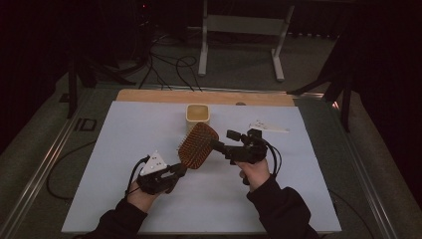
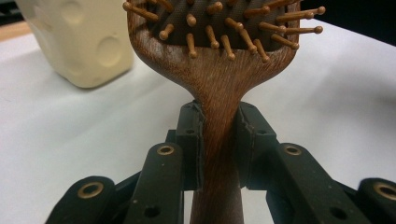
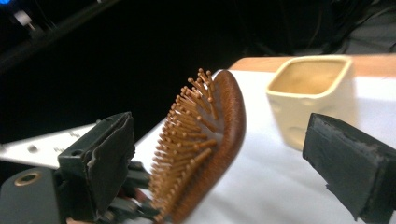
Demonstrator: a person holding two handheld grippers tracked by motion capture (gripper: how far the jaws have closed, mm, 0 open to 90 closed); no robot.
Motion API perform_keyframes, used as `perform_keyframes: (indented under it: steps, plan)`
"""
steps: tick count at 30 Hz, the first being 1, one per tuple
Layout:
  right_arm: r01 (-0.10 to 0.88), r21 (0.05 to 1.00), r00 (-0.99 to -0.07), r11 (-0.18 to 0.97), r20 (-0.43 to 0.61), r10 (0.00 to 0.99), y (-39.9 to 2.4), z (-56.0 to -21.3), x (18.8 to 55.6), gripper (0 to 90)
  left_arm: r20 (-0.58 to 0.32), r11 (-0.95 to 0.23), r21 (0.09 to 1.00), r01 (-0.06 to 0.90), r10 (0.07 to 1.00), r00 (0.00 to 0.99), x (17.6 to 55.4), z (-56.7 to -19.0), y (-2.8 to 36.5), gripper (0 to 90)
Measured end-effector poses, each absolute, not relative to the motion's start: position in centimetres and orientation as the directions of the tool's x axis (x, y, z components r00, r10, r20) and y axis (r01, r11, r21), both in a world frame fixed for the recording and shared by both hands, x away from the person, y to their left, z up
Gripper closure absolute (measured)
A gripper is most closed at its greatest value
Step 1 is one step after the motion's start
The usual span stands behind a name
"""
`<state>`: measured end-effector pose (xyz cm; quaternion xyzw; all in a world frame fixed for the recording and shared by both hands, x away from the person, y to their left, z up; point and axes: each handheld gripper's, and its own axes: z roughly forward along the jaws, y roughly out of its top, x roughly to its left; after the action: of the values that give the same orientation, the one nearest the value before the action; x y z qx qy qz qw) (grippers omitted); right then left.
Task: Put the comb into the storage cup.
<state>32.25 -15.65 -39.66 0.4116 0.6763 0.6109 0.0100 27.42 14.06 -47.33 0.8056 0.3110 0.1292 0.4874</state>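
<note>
From above, the left gripper (image 1: 175, 172) holds a wooden hairbrush (image 1: 198, 145) by its handle, the head raised off the white sheet (image 1: 124, 149) and tilted up toward the middle of the table. The right gripper (image 1: 230, 142) sits just beside the brush head, its jaws spread apart with nothing pinched. A cream cup (image 1: 198, 115) stands just behind the brush, and a small white plate (image 1: 268, 127) lies to the right. The room around is dark, with cables and a metal stand on the floor.

In the left gripper view, both pads press on the reddish-brown handle, and the head's pins have rounded tips.

In the right gripper view, the brush (image 3: 205, 144) stands edge-on between the wide-open jaws, untouched, with the cup (image 3: 310, 98) behind it.
</note>
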Motion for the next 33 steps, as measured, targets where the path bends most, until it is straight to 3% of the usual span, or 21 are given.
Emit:
perform_keyframes:
  steps: [10,18,25,33]
  plan:
    - [0.692,0.700,-0.549,-0.177,0.669,0.501,-13.7,-40.8,33.2,14.5,-0.086,-0.325,0.873,0.363,0.631,0.771,27.3,-47.2,14.0,74.1]
    - [0.734,0.660,-0.528,-0.158,0.702,0.478,-12.1,-41.8,33.3,26.6,-0.090,-0.327,0.872,0.364,0.624,0.776,27.3,-47.2,13.8,74.1]
    - [0.754,0.636,-0.509,-0.165,0.725,0.464,-11.7,-42.5,33.3,42.7,-0.091,-0.328,0.872,0.363,0.621,0.778,27.3,-47.3,13.7,74.1]
    - [0.727,0.669,-0.535,-0.154,0.693,0.484,-11.7,-42.3,32.8,48.5,-0.105,-0.322,0.873,0.367,0.610,0.785,27.4,-47.3,13.6,74.1]
